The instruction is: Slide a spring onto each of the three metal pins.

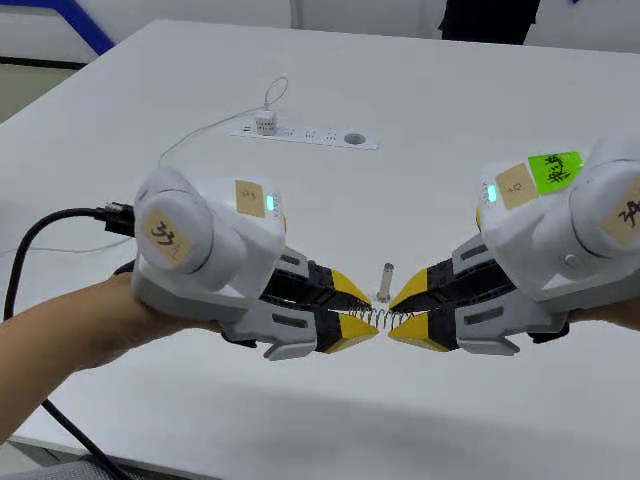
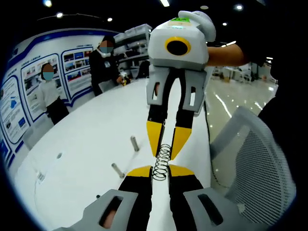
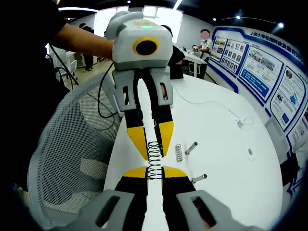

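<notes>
A small metal spring [image 1: 385, 320] hangs in the air between my two grippers, which face each other tip to tip above the white table [image 1: 450, 150]. My left gripper [image 1: 372, 315] is shut on one end and my right gripper [image 1: 395, 318] on the other. In the left gripper view the spring [image 2: 162, 162] runs from my own jaws up to the right gripper [image 2: 167, 144]. One upright metal pin [image 1: 385, 283] stands just behind the tips. Two pins [image 2: 134, 143] [image 2: 117, 170] stand on the table. A loose spring [image 3: 179, 152] lies beside a pin [image 3: 191, 147]; another pin [image 3: 198, 178] is nearer.
A white power strip [image 1: 305, 133] with a plugged-in white cable [image 1: 265, 122] lies at the table's far middle. A black cable [image 1: 30, 250] trails from the left gripper. A mesh chair [image 3: 72, 154] stands at the table's near edge. People [image 2: 50, 91] stand in the background.
</notes>
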The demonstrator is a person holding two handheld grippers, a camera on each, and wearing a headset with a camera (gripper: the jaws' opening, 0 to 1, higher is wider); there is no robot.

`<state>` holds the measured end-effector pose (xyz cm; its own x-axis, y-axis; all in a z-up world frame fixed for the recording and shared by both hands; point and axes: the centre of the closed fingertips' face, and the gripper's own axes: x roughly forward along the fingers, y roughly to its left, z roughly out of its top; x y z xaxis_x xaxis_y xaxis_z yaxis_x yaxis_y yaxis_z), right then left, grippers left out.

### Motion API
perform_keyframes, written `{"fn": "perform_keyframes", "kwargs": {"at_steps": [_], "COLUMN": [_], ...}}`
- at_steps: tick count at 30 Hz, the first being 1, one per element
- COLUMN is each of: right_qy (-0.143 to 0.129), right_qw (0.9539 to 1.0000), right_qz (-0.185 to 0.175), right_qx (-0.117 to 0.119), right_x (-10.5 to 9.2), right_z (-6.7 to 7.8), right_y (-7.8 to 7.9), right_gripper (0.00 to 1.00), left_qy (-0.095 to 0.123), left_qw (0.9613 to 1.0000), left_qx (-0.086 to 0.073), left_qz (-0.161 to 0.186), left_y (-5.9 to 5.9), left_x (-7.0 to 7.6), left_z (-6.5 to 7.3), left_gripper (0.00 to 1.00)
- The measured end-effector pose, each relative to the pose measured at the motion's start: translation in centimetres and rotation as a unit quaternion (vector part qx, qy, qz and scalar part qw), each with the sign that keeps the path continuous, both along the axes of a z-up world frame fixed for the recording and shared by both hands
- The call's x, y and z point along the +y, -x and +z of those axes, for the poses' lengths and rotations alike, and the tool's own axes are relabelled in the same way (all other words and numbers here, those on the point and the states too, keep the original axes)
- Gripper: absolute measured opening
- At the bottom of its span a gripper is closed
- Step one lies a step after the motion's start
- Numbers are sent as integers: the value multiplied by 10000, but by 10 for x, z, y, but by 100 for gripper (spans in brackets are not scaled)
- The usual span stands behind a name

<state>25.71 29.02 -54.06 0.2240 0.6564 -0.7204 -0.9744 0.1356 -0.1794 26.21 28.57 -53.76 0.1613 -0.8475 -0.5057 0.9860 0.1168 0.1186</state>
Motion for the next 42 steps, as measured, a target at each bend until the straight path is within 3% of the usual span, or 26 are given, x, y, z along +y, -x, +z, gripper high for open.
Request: {"fn": "perform_keyframes", "kwargs": {"at_steps": [2,6,12,15,24,27,32,42], "right_qy": [52,19,-139,-19,-351,-484,-948,-1378], "right_qw": [9999,9997,9993,9991,9994,9988,9951,9895], "right_qz": [2,-22,50,102,68,30,-69,-197], "right_qx": [-123,-245,-340,-409,-34,42,263,391], "right_x": [-3,-7,-5,-9,-6,-6,-6,-2], "right_z": [1,6,9,4,6,8,21,34], "right_y": [-4,-9,-9,-11,-10,-10,-7,-8], "right_gripper": [11,12,12,15,11,11,10,11], "left_qy": [-36,121,153,170,224,195,174,131], "left_qw": [9998,9996,9990,9989,9989,9983,9980,9978], "left_qx": [-213,-260,-409,-423,-423,-541,-605,-653], "left_qz": [4,15,-43,-58,4,-42,-57,8], "left_y": [-3,-4,-4,-3,-4,-4,-4,-7], "left_x": [-3,-6,-4,-2,4,5,4,2], "left_z": [0,7,11,12,16,17,18,16], "left_gripper": [10,10,10,10,10,10,10,10]}}
